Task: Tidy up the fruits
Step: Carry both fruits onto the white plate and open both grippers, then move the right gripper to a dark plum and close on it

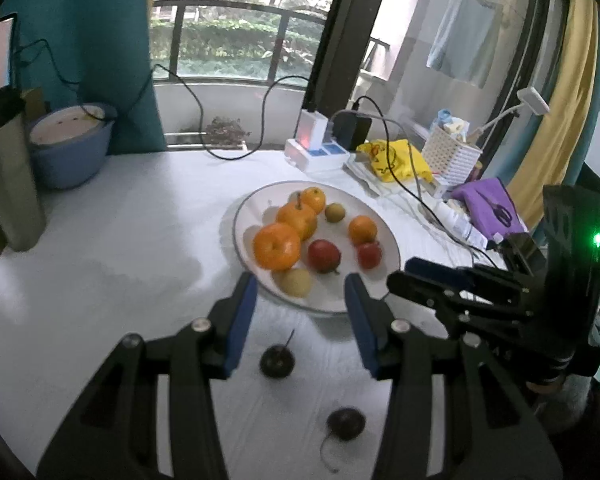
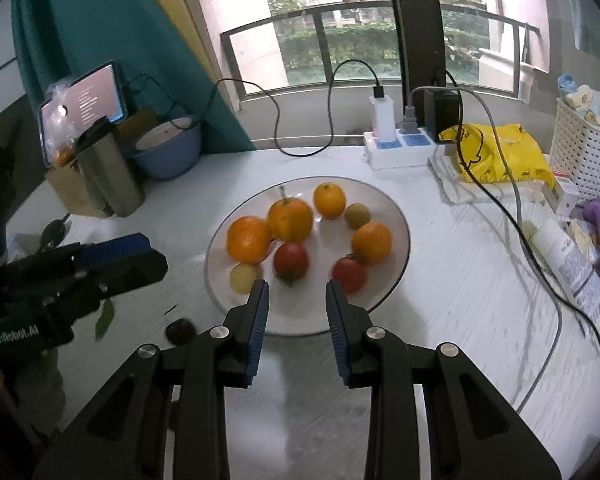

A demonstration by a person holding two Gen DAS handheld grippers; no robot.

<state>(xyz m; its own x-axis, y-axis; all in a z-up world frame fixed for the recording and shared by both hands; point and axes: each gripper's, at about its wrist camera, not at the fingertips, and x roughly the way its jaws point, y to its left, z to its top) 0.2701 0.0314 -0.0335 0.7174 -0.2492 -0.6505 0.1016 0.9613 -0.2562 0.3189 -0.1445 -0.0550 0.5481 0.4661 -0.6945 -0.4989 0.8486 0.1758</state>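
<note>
Sitting on the white table [image 1: 112,240], the white plate [image 1: 256,200] serves as the landmark for everything else. Far to its left stand a metal canister [image 1: 8,184] and a blue basin [image 1: 70,152]. On the plate's left half lie three oranges, the largest orange [image 1: 277,246] nearest the front, with a pale yellow-green fruit [image 1: 296,282] at the front rim just below it. Toward the plate's middle rests a red fruit [image 1: 324,255], and on its right half a smaller orange [image 1: 362,230], a second red fruit [image 1: 369,255] and a small greenish fruit [image 1: 334,212] farther back. Off the plate, in front of its near rim, two dark purple fruits lie on the table: one dark fruit [image 1: 276,361] with a thin stem lies below and between the blue pads of the left gripper [image 1: 300,300], untouched, and another dark fruit [image 1: 346,423] lies nearer the camera. The left gripper's jaws are spread wide and hold nothing, hovering over the plate's front edge. To the right of that edge, the right gripper [image 2: 297,307] also has its jaws apart and empty, with its tips over the plate's near rim. Behind the plate to the right sit a power strip [image 2: 400,152], a yellow bag [image 2: 500,156] and a white basket [image 2: 584,156].
</note>
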